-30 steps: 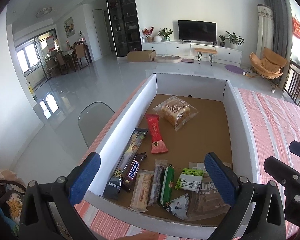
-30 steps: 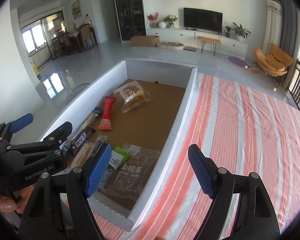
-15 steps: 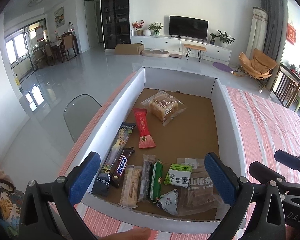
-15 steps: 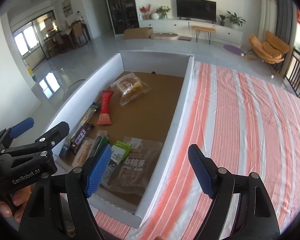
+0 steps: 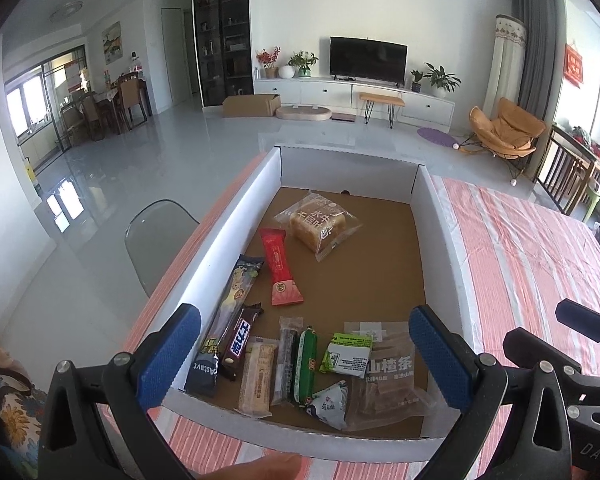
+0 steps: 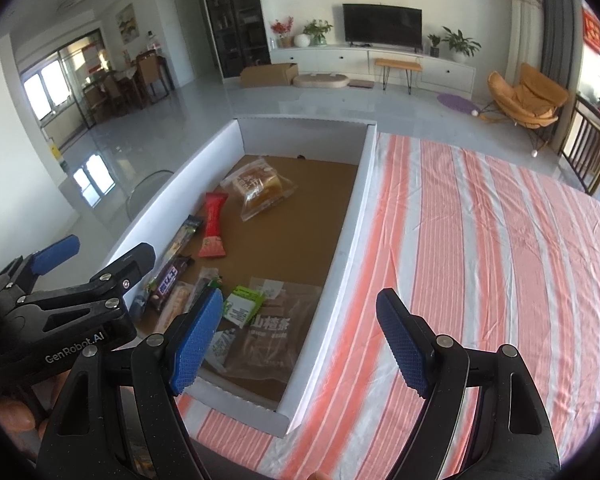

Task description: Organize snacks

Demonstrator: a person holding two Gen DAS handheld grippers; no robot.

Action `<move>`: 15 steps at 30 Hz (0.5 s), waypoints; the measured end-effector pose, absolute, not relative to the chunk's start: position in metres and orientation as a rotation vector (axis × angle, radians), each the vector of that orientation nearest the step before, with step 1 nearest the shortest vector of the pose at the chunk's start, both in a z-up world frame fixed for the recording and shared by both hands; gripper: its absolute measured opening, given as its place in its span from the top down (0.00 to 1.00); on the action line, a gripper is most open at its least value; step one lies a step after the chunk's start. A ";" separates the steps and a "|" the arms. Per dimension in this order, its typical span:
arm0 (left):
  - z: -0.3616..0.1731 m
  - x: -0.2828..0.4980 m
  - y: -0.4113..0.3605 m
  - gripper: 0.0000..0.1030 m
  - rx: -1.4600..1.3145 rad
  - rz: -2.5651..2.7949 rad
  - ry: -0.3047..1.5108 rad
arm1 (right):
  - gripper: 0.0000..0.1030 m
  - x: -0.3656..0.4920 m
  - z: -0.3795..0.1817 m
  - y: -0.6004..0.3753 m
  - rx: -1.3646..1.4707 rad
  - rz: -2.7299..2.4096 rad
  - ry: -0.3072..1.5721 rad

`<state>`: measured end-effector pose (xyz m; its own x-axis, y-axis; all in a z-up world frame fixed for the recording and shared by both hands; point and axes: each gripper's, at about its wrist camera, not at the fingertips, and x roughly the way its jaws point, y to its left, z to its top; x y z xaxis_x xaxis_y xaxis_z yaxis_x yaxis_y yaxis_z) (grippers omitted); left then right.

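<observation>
Left wrist view: the left claw (image 5: 300, 364), wide open and empty, hangs over the near wall of the box (image 5: 236, 216), closer than a second ago; the snacks (image 5: 284, 356) lie unmoved just ahead, between its fingers. Right wrist view: the right claw (image 6: 300, 344), equally open and empty, has risen slightly, with the striped table (image 6: 480, 240) ahead and the box ahead-left, so no snack is yet gripped.

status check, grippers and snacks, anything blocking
Left gripper open, empty, above the box's near end. Right gripper open, empty, over the box's right wall. Snacks lie loose on the box floor, mostly near end. Nothing blocking.
</observation>
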<state>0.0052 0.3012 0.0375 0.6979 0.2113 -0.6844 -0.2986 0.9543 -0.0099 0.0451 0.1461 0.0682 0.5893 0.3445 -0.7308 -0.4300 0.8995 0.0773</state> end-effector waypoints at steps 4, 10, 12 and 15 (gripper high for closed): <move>0.040 0.004 0.304 0.00 -0.143 0.291 0.739 | 0.20 0.043 0.068 0.149 -0.120 0.460 0.827; 0.040 0.003 0.305 0.00 -0.136 0.296 0.744 | 0.20 0.042 0.070 0.150 -0.125 0.468 0.824; 0.039 0.003 0.305 0.00 -0.137 0.298 0.744 | 0.20 0.042 0.069 0.152 -0.124 0.470 0.823; 0.038 0.003 0.308 0.00 -0.146 0.310 0.747 | 0.20 0.043 0.067 0.153 -0.127 0.472 0.826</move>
